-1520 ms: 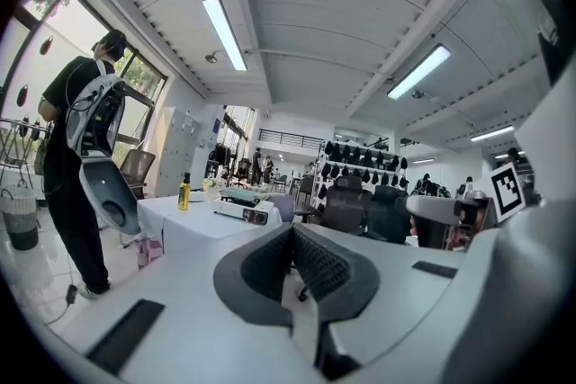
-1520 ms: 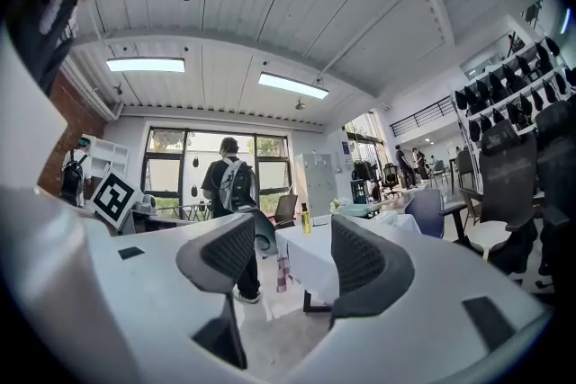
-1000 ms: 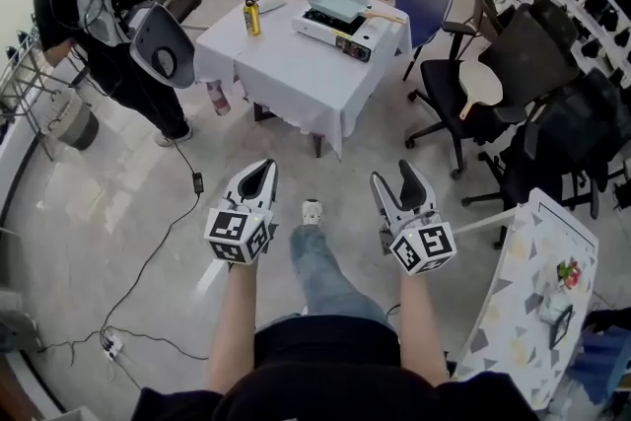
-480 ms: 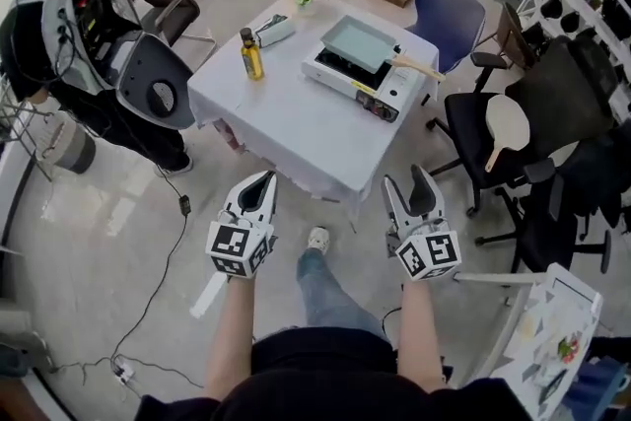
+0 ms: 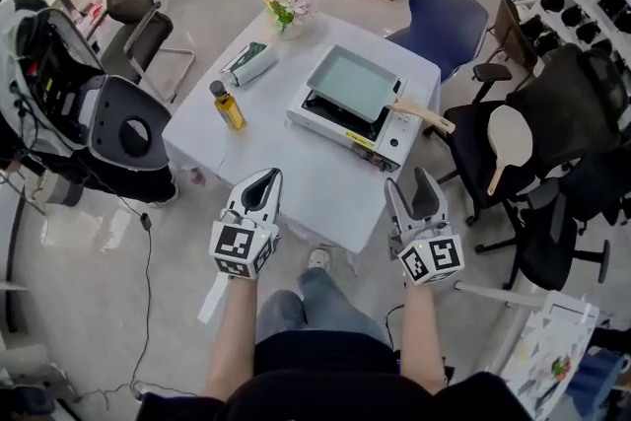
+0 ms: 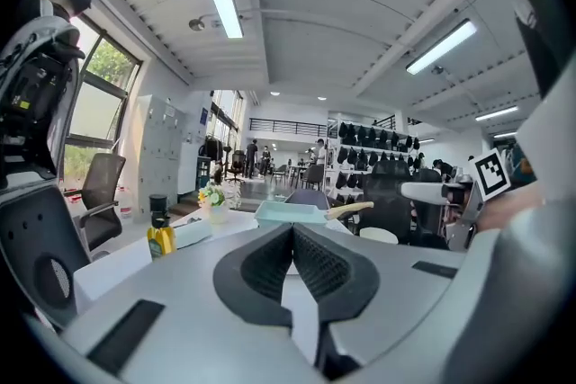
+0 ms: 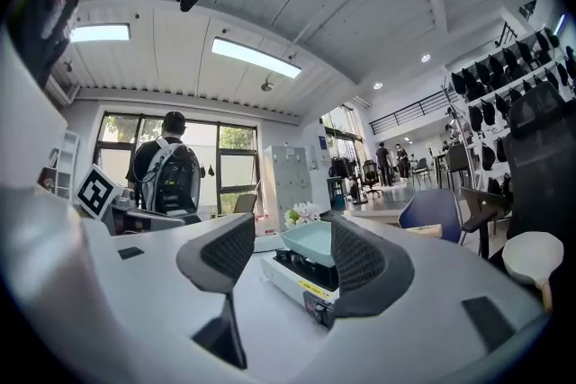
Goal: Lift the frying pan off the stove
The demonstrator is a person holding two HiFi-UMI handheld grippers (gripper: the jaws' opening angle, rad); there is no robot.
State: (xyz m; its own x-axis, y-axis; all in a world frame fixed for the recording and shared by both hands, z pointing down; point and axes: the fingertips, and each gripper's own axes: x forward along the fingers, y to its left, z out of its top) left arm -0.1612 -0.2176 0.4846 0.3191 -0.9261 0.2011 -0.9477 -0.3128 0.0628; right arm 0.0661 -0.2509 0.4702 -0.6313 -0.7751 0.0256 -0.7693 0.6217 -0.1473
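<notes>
Closer now to the frying pan (image 5: 353, 82); left gripper (image 5: 260, 180) pinched together (empty); right gripper (image 5: 411, 184) spread wide.

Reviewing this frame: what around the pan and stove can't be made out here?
Stove burner: head view, covered by the frying pan.
Stove body: left gripper view, behind the shut left tool.
Stove control setting: every view, too small.
Bottle label: every view, too small.

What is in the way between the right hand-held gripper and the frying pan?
Nothing visible. Only bare table shows between the open right hand-held gripper and the frying pan, which sits on the stove. The bottle stands off to the left.
</notes>
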